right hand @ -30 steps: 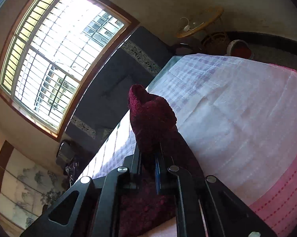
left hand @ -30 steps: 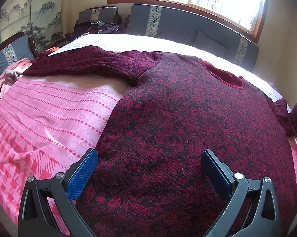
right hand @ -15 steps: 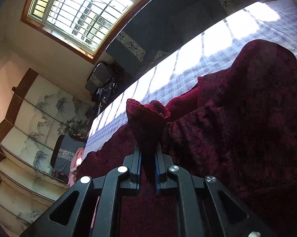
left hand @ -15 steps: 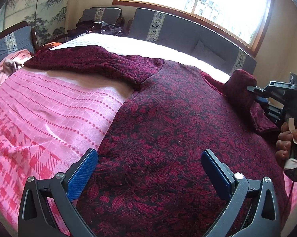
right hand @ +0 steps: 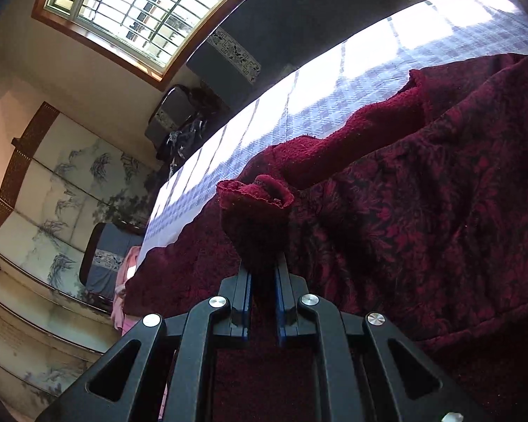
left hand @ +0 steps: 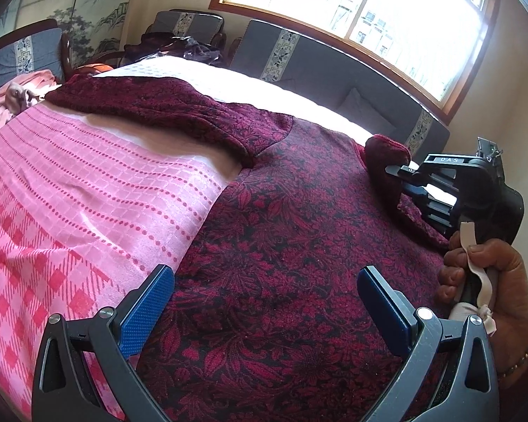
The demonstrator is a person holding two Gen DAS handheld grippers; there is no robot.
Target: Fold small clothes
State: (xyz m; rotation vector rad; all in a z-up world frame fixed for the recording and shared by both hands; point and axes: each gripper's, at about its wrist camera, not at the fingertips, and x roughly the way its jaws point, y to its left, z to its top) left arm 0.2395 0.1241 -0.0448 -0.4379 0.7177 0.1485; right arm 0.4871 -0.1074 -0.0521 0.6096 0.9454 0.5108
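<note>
A dark red floral sweater lies spread across the bed, one sleeve reaching toward the bed's left edge. The left gripper hovers spread wide above its hem. Near the right edge, the right gripper pinches the other sleeve's cuff, lifted over the sweater's body.

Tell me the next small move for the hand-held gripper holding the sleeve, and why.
Probably carry the sleeve cuff further across the sweater's body and lay it flat. The right hand-held gripper is shut on it, raised above the fabric, while the left hand-held gripper hovers open.
</note>
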